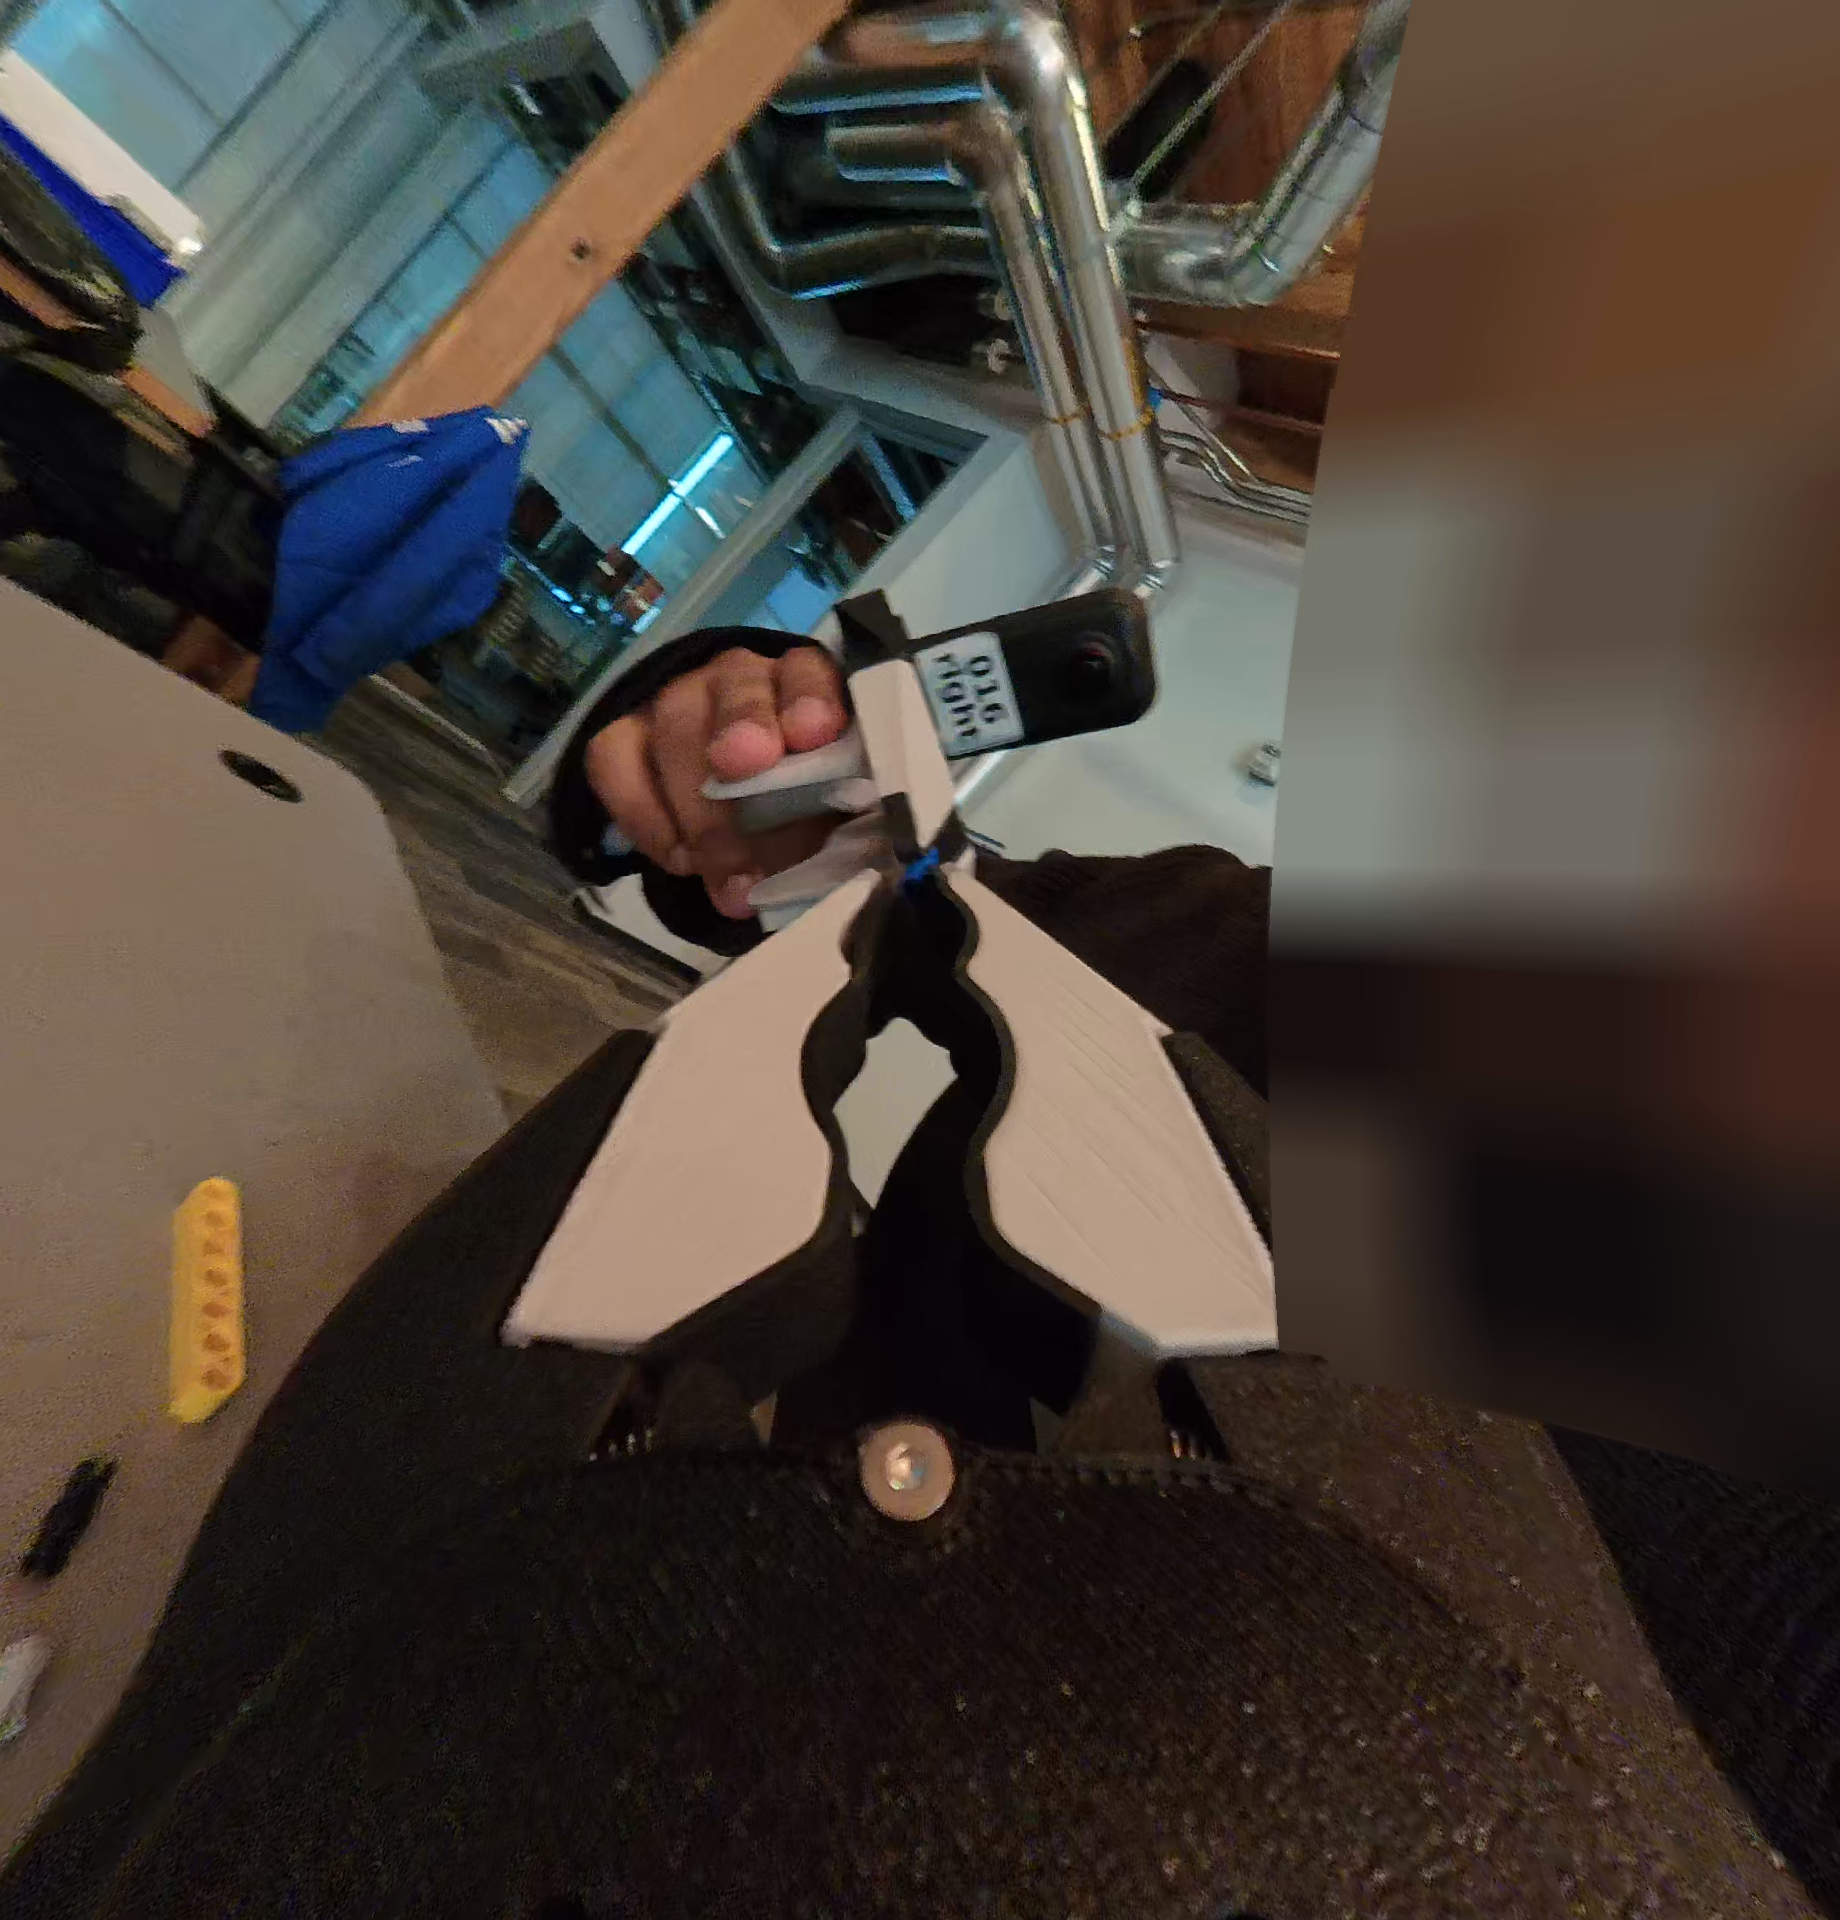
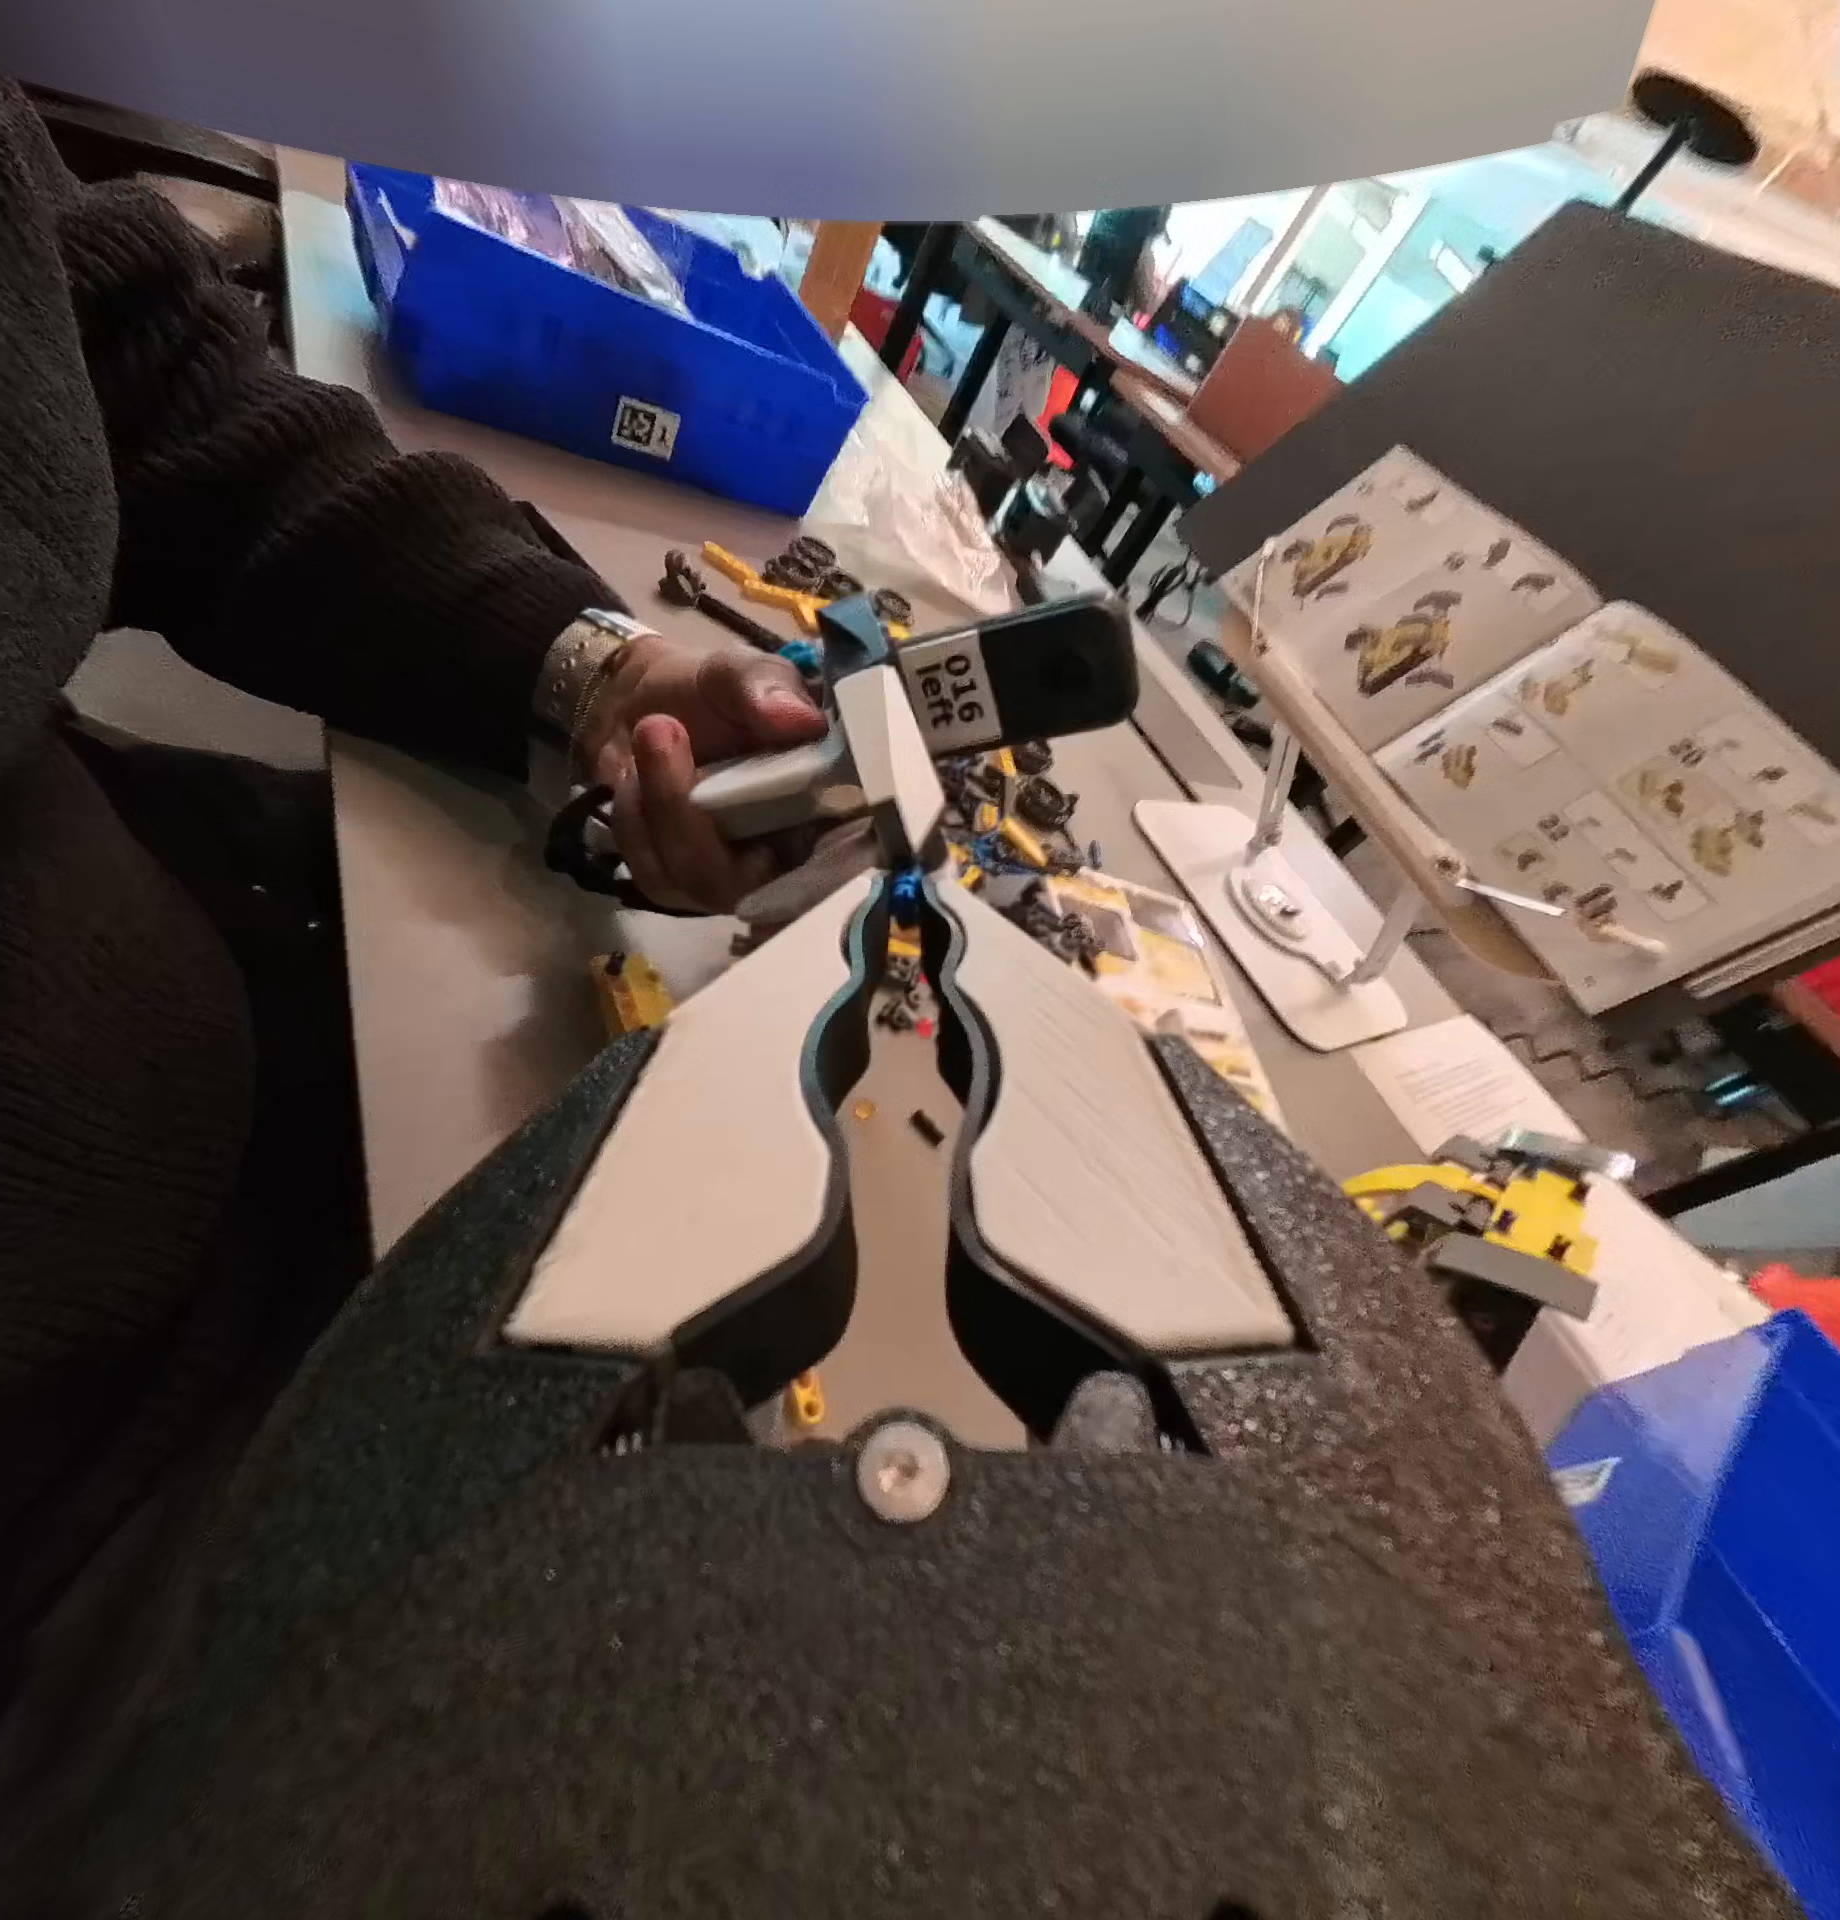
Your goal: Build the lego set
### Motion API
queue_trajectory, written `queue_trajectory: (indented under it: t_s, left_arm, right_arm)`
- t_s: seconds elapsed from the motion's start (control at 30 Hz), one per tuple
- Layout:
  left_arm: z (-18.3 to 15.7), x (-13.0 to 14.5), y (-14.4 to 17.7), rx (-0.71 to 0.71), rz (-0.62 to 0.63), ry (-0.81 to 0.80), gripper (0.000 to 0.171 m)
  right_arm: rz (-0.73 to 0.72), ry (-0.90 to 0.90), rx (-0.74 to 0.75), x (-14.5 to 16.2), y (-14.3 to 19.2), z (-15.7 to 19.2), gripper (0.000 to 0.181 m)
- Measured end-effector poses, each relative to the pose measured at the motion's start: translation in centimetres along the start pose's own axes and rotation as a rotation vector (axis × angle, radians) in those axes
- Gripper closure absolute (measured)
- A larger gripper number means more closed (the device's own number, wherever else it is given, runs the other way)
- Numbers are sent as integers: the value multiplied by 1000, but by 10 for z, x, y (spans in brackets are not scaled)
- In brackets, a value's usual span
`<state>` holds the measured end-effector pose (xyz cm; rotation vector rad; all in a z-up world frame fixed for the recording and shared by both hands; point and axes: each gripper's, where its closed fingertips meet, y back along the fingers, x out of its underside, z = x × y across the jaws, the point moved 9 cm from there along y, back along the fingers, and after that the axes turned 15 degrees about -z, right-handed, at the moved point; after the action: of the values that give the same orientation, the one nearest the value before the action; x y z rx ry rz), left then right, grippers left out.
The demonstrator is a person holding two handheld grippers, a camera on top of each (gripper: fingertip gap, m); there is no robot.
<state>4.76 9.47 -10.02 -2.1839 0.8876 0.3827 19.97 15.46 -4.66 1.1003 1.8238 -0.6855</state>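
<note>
2 claws tip to tip, left claw and right claw both pinching small blue piece, table edge near

The right gripper has smooth matt white plastic fingers in rough, grainy black housing. The table looks smooth and matt, perhaps laminate. The blue bin is glossy plastic.

White label with short dark print, stuck on the side of a black camera in the left wrist view; matching white label on a second black camera in the right wrist view. Square black-and-white coded sticker on the wall of a blue bin. Open instruction booklet on a stand, with small step numerals too fine to read. White printed sheet on the table, lines blurred beyond reading
</note>
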Motion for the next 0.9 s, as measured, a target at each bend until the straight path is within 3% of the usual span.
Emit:
queue_trajectory:
  t_s: [0.03, 0.07, 0.13, 0.23, 0.3, 0.4, 0.5, 0.67, 0.9]
  left_arm:
    - [4, -2, 1, -35, -14, -1, 153]
    - [7, -5, 3, -73, -34, -1, 141]
    - [13, -13, 8, -150, -78, -5, 131]
    - [26, -23, 19, -407, -83, -91, 147]
    - [33, -22, 24, -588, 24, -212, 150]
    - [43, -6, 21, -775, 305, -423, 136]
    - [43, 21, 9, -765, 539, -571, 140]
    - [49, 44, 7, -805, 755, -783, 142]
    - [59, 56, 7, -784, 829, -842, 149]
  right_arm:
    - [13, -29, 1, 0, 0, -2, 177]
    - [7, -63, 17, 0, 1, -5, 177]
    - [60, -94, 70, 5, 2, -14, 177]
    - [290, -153, 102, 28, 4, -24, 177]
    - [486, -240, 58, 51, 5, -26, 177]
    - [772, -314, -93, 83, 8, -20, 177]
    - [887, -354, -214, 92, 3, -15, 177]
    - [930, -347, -322, 94, -11, -16, 177]
    - [954, -361, -393, 105, -19, -9, 177]
